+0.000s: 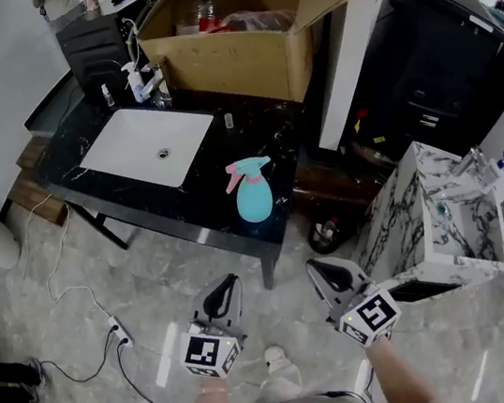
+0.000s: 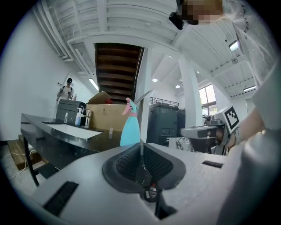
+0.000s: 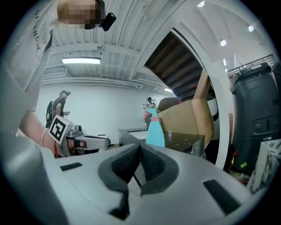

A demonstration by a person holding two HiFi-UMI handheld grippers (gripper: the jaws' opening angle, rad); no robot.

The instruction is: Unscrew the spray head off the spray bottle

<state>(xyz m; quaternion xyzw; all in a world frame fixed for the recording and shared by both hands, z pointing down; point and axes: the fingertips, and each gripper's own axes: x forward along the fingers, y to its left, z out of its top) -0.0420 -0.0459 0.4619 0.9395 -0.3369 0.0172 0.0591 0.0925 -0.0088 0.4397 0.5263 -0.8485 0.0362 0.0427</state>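
A teal spray bottle [image 1: 252, 198] with a pink spray head [image 1: 237, 178] stands upright near the front edge of the black marble counter [image 1: 214, 200]. It also shows ahead in the left gripper view as the spray bottle [image 2: 130, 128] and in the right gripper view as the spray bottle [image 3: 154, 132]. My left gripper [image 1: 225, 290] and right gripper [image 1: 325, 273] hover over the floor, short of the counter, side by side. Both point level toward the bottle, well apart from it. Each is shut with nothing between its pads.
A white sink [image 1: 147, 145] is set in the counter, with a small pump bottle [image 1: 135, 83] behind it. A large open cardboard box [image 1: 236, 42] fills the back right. A marble-patterned cabinet [image 1: 425, 216] stands right. Cables [image 1: 87, 298] and a power strip lie on the floor.
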